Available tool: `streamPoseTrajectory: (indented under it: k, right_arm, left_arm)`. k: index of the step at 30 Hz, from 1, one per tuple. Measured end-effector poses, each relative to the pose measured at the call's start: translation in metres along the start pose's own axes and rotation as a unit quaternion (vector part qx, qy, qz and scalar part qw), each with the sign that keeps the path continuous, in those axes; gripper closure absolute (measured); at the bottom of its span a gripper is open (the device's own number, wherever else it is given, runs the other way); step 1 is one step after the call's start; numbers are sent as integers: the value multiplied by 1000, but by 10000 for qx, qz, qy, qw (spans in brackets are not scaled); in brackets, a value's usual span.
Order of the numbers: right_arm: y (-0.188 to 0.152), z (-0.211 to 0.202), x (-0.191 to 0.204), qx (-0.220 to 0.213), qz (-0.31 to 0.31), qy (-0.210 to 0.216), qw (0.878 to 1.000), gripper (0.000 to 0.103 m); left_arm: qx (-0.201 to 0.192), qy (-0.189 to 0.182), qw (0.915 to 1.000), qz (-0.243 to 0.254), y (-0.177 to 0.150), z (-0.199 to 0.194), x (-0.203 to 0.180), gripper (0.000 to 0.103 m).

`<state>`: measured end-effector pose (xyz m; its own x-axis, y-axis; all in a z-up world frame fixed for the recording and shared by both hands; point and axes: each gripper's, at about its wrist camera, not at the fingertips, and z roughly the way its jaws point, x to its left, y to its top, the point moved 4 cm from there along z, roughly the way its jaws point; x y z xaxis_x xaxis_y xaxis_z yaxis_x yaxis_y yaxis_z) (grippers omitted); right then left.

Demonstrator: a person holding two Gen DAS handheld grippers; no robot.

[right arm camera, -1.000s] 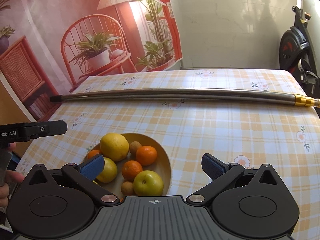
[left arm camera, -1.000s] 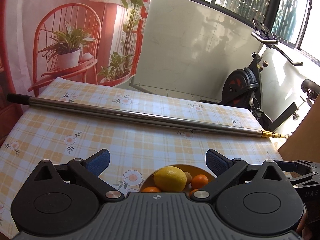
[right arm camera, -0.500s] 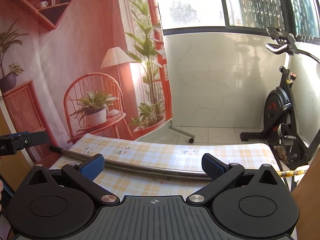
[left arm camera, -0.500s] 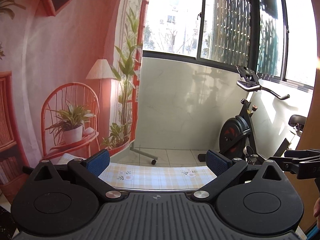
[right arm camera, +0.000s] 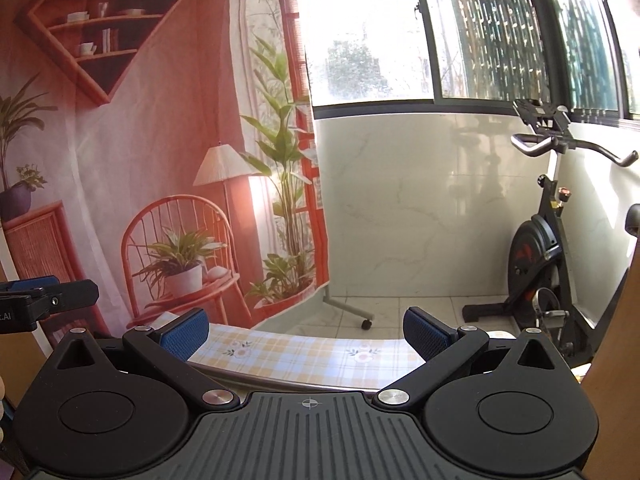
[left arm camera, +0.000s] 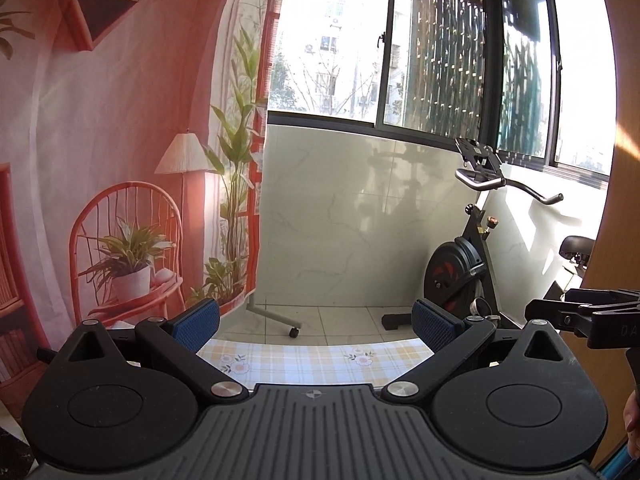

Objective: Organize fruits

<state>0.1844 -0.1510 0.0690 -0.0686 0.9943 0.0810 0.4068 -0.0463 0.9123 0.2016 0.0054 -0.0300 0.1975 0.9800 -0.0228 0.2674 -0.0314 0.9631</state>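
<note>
Left wrist view: left gripper [left arm camera: 316, 320] held level, jaws spread wide, nothing between the blue pads [left arm camera: 196, 322]. Only the far strip of the checked tablecloth [left arm camera: 312, 360] visible past the gripper body. No fruit in sight; presumably somewhere below the frame, hidden under the gripper housing. Beyond the table: printed backdrop [left arm camera: 120, 160], tiled wall, exercise bike [left arm camera: 472, 264], windows. At the right edge, a black part of the right gripper [left arm camera: 588, 316], cut off, plus a sliver of a hand [left arm camera: 632, 420].

Right wrist view: right gripper [right arm camera: 306, 330] also gaping, empty, pads [right arm camera: 426, 332] apart. Same far strip of tablecloth [right arm camera: 304, 356], and just in front of it a metal pole [right arm camera: 272, 378] lying across the table, mostly covered by the housing. Again no fruit, no bowl visible. At the left edge, the tip of the left gripper [right arm camera: 48, 300], cropped.

On handling, judged from the task alone: fruit likely round, smooth-skinned, prone to rolling and slipping between flat pads; moderately light, bruisable if squeezed hard. Best taken across the widest middle, with a gentle close and no more. Kind, number and position of fruits not determinable here; both cameras would need tilting down first.
</note>
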Motion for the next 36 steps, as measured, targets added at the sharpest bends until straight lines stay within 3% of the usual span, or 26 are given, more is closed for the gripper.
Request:
streamPoseTrajectory:
  k: [16, 36]
  right_arm:
    - [3, -10, -9, -186, 84, -243, 9995, 0]
    - [4, -13, -11, -221, 103, -249, 9994, 0]
  left_arm:
    - [56, 64, 10000, -15, 3, 3, 4, 0]
    - [70, -33, 9999, 94, 4, 5, 2, 0]
